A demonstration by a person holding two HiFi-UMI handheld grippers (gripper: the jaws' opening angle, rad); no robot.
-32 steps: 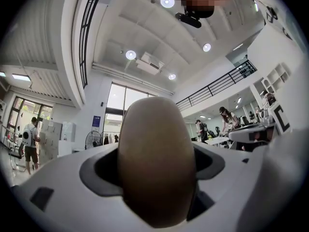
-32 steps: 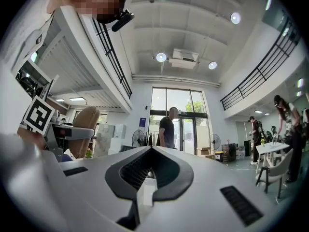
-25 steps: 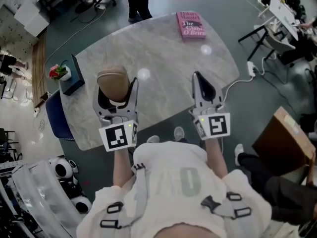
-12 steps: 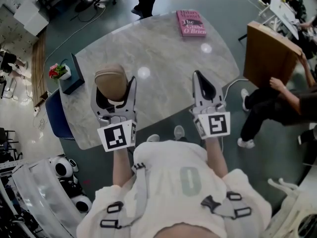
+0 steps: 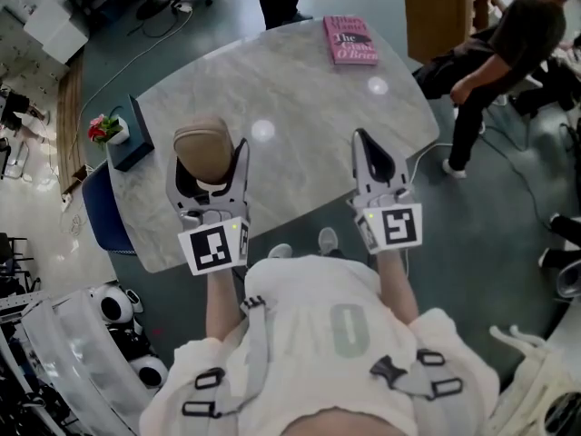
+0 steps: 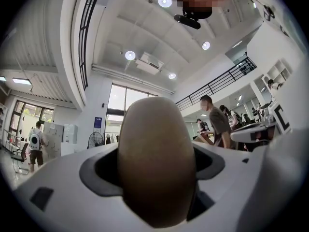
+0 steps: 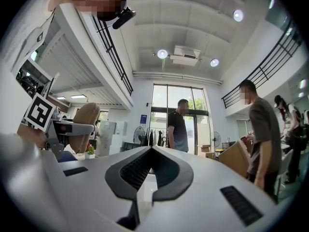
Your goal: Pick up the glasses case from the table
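Note:
The glasses case [image 5: 207, 151] is a tan, rounded oval pouch. It stands upright between the jaws of my left gripper [image 5: 211, 165], which is shut on it above the near left part of the marble table [image 5: 290, 98]. In the left gripper view the case [image 6: 155, 158] fills the middle, pinched between the white jaws, against the ceiling. My right gripper [image 5: 363, 142] is shut and empty above the table's near right edge, its jaws meeting [image 7: 152, 150]. From there the case [image 7: 86, 123] shows to the left.
A pink book [image 5: 349, 42] lies at the table's far edge. A small potted flower [image 5: 107, 132] and a dark box [image 5: 138, 140] sit at the left edge, above a blue chair [image 5: 100, 209]. A person with a cardboard box [image 5: 440, 12] is at the upper right.
Both grippers have stayed almost still, the left one still holding the case. The person carrying the cardboard box has walked from the right side to the upper right.

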